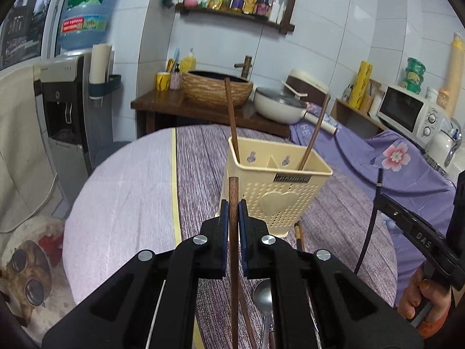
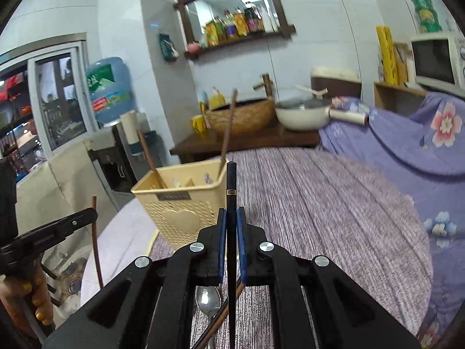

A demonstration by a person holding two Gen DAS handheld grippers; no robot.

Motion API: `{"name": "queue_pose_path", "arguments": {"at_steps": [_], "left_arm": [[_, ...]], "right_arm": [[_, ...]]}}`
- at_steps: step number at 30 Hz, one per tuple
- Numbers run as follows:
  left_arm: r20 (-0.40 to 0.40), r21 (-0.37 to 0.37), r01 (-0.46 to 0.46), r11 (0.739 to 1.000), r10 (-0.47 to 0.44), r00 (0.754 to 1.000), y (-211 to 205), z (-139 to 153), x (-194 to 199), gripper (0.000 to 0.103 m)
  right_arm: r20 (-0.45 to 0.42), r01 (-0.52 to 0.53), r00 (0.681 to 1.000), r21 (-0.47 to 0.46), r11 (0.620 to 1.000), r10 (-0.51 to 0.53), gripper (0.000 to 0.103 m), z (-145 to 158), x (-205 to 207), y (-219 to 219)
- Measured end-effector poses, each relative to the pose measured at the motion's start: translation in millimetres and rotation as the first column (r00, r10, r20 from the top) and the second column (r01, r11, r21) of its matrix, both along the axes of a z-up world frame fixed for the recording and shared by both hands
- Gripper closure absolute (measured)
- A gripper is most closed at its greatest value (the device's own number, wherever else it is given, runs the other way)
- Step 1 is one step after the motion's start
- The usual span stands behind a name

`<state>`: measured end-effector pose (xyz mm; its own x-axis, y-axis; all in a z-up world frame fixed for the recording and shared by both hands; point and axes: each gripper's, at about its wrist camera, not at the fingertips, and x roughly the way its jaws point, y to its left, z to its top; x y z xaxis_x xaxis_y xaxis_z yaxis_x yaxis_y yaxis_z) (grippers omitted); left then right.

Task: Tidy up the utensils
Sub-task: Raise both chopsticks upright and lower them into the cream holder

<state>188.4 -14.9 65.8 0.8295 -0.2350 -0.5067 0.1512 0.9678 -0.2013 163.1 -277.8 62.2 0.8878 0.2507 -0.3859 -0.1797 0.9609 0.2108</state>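
A cream perforated utensil holder (image 1: 276,192) stands on the purple-clothed table, with two brown chopsticks (image 1: 232,116) leaning in it; it also shows in the right wrist view (image 2: 180,203). My left gripper (image 1: 232,212) is shut on a brown wooden chopstick (image 1: 233,261), held upright just in front of the holder. My right gripper (image 2: 231,221) is shut on a black chopstick (image 2: 231,232) with a gold band, beside the holder's right corner. A steel spoon (image 1: 264,305) and another chopstick lie on the table below the grippers; the spoon also shows in the right wrist view (image 2: 207,299).
A striped purple cloth (image 2: 334,203) covers the round table. Behind it stand a wooden counter with a woven basin (image 1: 218,88), a white pan (image 1: 279,104), a microwave (image 1: 409,110) and a water dispenser (image 1: 64,101). A flowered cloth (image 1: 392,157) drapes at the right.
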Motion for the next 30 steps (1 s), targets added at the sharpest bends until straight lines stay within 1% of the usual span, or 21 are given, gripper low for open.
{"name": "queue_pose_path", "arguments": {"at_steps": [4, 13, 19, 24, 27, 30], "left_arm": [[0.038, -0.013, 0.016, 1.000, -0.015, 0.999, 3, 16, -15, 0.096], [0.114, 0.011, 0.042, 0.999, -0.043, 0.993, -5, 45, -31, 0.096], [0.134, 0.012, 0.064, 0.998, -0.065, 0.989, -12, 55, -28, 0.096], [0.129, -0.002, 0.078, 0.997, -0.077, 0.989, -14, 62, -16, 0.096], [0.142, -0.019, 0.098, 0.995, -0.094, 0.985, -14, 75, -11, 0.096], [0.192, -0.021, 0.110, 0.994, -0.104, 0.976, -16, 102, -8, 0.096]], "right_arm": [[0.054, -0.025, 0.998, -0.009, 1.000, 0.025, 0.096, 17, -16, -1], [0.095, -0.058, 0.994, -0.018, 0.998, 0.059, 0.096, 34, -17, 7], [0.113, -0.074, 0.991, -0.021, 0.997, 0.076, 0.096, 44, -13, 13], [0.117, -0.094, 0.989, -0.005, 0.996, 0.094, 0.096, 55, -5, 17], [0.131, -0.112, 0.985, 0.015, 0.994, 0.109, 0.096, 69, 1, 17], [0.172, -0.118, 0.979, 0.031, 0.992, 0.111, 0.096, 92, 5, 16]]}}
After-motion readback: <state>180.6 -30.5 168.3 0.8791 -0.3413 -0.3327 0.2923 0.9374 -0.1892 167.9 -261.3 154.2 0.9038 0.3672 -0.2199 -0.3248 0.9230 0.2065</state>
